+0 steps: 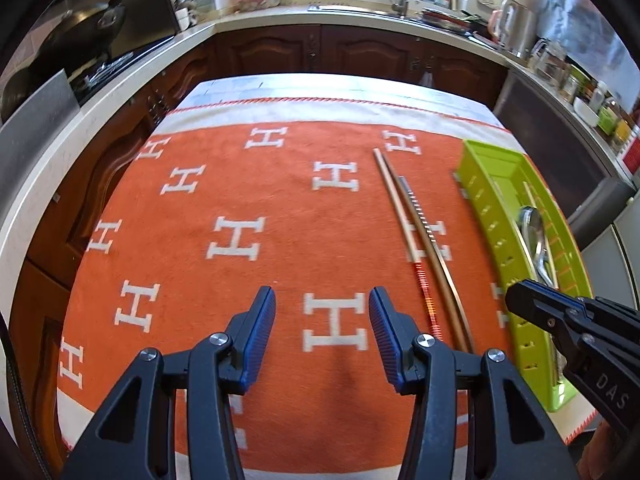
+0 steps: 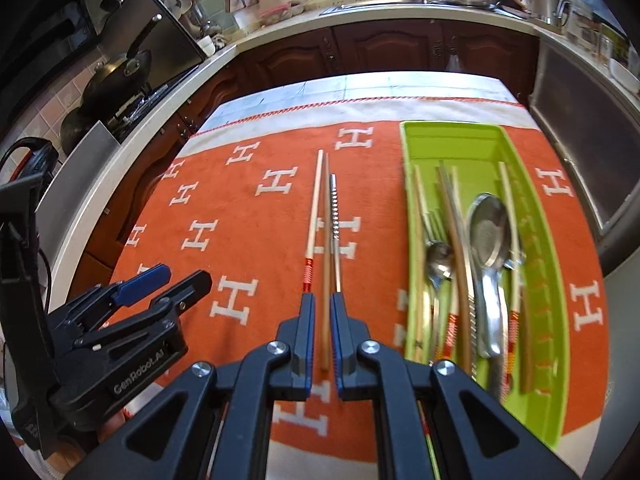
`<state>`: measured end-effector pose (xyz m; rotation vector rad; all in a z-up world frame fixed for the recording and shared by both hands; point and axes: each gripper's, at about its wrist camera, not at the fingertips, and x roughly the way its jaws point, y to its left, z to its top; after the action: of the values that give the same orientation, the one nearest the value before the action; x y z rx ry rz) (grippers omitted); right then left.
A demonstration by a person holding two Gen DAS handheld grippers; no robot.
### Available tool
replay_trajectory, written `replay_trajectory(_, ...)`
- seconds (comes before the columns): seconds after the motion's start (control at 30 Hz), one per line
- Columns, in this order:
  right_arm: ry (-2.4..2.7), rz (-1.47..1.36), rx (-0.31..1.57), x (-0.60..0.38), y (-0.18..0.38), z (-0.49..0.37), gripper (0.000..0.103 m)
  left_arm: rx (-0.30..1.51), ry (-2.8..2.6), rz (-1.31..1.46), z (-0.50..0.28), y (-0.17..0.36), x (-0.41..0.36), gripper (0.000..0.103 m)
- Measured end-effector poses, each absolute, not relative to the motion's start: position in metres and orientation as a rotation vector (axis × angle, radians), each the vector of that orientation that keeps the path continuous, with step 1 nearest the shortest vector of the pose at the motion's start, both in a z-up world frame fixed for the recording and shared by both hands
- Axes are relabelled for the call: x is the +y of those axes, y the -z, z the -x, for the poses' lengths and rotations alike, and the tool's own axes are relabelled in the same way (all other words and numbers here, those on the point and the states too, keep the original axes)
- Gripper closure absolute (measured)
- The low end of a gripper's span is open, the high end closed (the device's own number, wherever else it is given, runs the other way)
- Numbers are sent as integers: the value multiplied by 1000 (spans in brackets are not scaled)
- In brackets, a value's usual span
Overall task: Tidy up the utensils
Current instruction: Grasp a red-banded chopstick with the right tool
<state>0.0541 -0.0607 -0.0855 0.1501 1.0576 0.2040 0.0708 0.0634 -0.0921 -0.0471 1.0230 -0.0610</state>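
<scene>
Three loose chopsticks lie side by side on the orange cloth: a pale one with a red-banded handle [image 2: 314,208], a brown one [image 2: 326,240] and a metal one [image 2: 334,208]. They also show in the left wrist view as the chopsticks [image 1: 420,240]. To their right stands the green tray [image 2: 460,140] holding a large spoon [image 2: 490,228], smaller spoons, forks and more chopsticks. My right gripper [image 2: 323,302] hovers over the chopsticks' near ends, shut to a thin slit; the brown one shows through it on the cloth below. My left gripper [image 1: 323,300] stands open over bare cloth, left of the chopsticks.
The cloth-covered table [image 1: 280,100] sits amid kitchen counters. A stove with a dark wok [image 2: 120,76] is at the left, a sink [image 1: 400,4] at the back, jars and a kettle along the right counter. The tray [image 1: 492,208] lies near the table's right edge.
</scene>
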Motion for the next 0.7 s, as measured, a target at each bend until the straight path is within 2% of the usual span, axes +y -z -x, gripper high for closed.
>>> replay_trajectory(0.57,-205,-138,1204,-24,139,-98,95,1063,48,105,-94,120,97,56)
replay_trajectory(0.7,-180,-113,1213,-18,144,-106,83,1075,46,113,-98,125,101,56)
